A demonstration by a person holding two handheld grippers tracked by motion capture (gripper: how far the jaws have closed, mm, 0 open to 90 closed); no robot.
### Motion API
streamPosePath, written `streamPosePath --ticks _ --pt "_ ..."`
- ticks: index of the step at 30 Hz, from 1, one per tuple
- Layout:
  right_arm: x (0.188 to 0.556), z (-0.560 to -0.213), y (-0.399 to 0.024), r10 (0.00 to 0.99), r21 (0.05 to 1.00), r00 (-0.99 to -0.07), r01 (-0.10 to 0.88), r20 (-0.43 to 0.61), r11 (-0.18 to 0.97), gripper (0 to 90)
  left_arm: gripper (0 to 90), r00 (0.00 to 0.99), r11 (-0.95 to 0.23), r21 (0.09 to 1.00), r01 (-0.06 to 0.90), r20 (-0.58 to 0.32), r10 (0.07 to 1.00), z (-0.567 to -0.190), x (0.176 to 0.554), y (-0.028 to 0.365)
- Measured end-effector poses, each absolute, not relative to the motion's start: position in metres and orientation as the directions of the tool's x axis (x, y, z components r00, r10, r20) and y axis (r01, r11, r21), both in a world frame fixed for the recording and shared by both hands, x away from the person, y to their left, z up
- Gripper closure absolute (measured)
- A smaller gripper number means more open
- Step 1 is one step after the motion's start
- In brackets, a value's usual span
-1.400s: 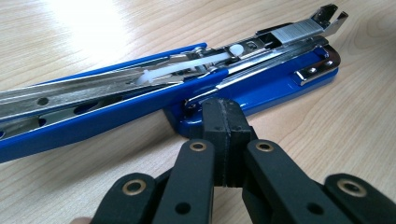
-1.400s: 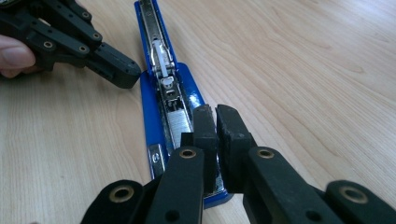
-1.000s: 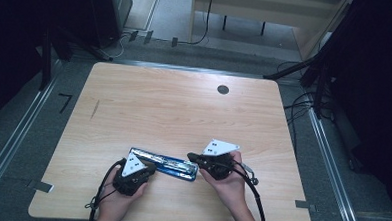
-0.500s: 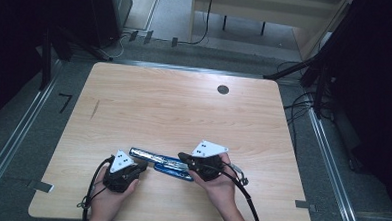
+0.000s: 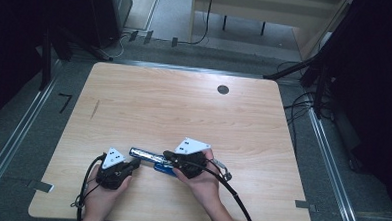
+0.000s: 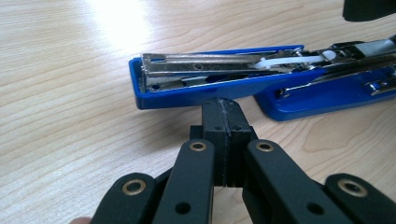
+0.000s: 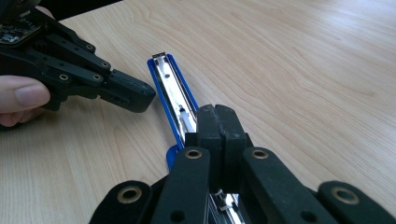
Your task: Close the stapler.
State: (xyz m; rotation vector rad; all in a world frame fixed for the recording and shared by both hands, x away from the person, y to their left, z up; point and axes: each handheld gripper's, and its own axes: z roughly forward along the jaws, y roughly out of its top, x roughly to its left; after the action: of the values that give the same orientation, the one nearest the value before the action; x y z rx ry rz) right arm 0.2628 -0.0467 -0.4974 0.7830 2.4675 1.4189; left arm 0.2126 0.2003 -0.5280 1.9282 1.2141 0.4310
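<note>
So the blue stapler (image 6: 219, 77) is lying opened out flat near the front edge of the table (image 5: 184, 105), metal staple channel facing up and the blue base (image 6: 327, 95) trailing off behind it, between your two hands. Your left hand-held gripper (image 6: 223, 112) has its jaws pressed together with nothing between them, and the tip sits right at the blue side of the open arm, touching or just shy of it, hard to call from the left gripper view. Your right hand-held gripper (image 7: 218, 122) is also squeezed together; in the right gripper view its tip sits over the channel near the hinge end, and I can't tell if it's pinching some thin bit of the mechanism or just pressing down on it. My read is you're steadying the stapler to work on that magazine, maybe loading or closing it. If so, keep the right one planted so the thing doesn't skate on the smooth wood, and push with the left one square against the blue wall instead of glancing off the corner. Go slow near the white pusher piece (image 6: 285, 60) at the hinge end, that looks springy and could snap back. Keep the trailing cable (image 5: 233, 192) off the base too.
</note>
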Motion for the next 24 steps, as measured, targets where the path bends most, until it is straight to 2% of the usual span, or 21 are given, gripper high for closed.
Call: streamPosePath --ticks 24 --pt "0.275 -0.508 0.001 0.505 0.816 -0.857 0.364 0.104 0.449 90.0 90.0 0.397 -0.189 0.734 0.653 -0.119 0.91 -0.531 0.221 0.209"
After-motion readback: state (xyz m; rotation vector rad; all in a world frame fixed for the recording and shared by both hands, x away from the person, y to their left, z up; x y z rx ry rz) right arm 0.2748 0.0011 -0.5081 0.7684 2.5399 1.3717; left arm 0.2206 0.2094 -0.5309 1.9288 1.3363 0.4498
